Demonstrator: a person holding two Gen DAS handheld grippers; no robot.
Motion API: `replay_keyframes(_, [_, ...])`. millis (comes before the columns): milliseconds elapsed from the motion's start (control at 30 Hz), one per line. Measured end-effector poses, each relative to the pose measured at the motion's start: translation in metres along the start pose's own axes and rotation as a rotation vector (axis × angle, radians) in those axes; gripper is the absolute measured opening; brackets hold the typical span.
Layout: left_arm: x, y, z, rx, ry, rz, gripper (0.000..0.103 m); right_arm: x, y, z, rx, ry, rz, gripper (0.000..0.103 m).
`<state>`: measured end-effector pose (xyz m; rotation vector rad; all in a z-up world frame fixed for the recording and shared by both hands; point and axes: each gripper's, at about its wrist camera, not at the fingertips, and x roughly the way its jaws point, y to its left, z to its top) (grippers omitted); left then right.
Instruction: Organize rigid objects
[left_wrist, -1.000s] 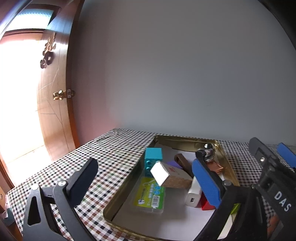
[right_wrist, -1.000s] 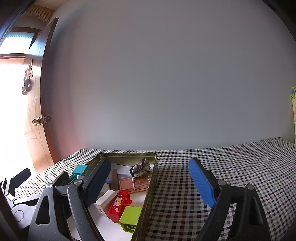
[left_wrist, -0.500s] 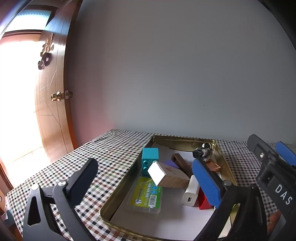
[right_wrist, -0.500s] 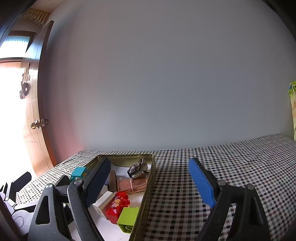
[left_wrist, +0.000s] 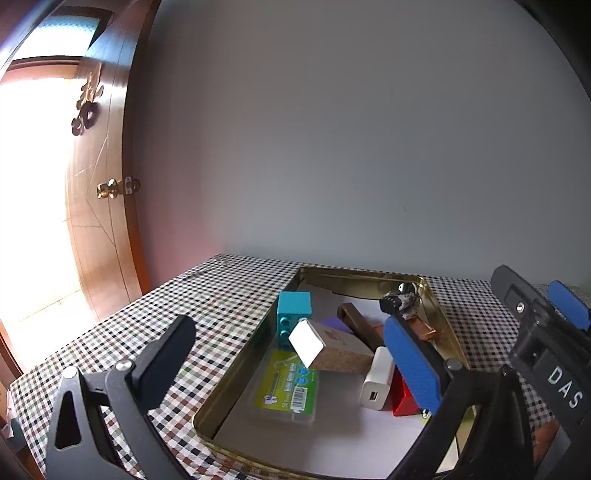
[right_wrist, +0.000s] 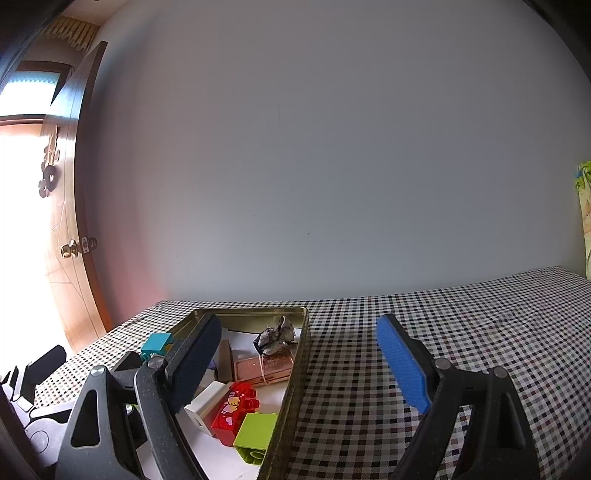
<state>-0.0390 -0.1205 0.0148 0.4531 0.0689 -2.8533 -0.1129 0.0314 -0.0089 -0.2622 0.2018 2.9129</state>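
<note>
A gold metal tray (left_wrist: 236, 373) stands on the checked tablecloth and holds the rigid objects. In it are a teal block (left_wrist: 293, 310), a cork-sided box with a white end (left_wrist: 332, 350), a white charger (left_wrist: 376, 378), a green floss-pick case (left_wrist: 290, 387), a brown bar (left_wrist: 356, 321) and a grey rock (left_wrist: 400, 301). My left gripper (left_wrist: 288, 328) hovers open over the tray's near end, holding nothing. My right gripper (right_wrist: 297, 326) is open too, straddling the tray's right rim (right_wrist: 295, 369), beside a red block (right_wrist: 236, 408) and a lime block (right_wrist: 255, 435).
The checked tablecloth (right_wrist: 443, 332) stretches bare to the right of the tray. A plain wall rises behind the table. A wooden door (left_wrist: 99, 221) with a brass knob stands at the left, with bright light past it. A copper-coloured case (right_wrist: 264, 365) lies under the rock.
</note>
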Motion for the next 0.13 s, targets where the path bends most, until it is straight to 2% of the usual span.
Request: replay_keyframes(133, [0.0028,0.0019,0.0008,-0.007,0.013,0.003,0.103,0.0014,-0.001,-0.0002,-0.001,0.002,-0.002,0.088])
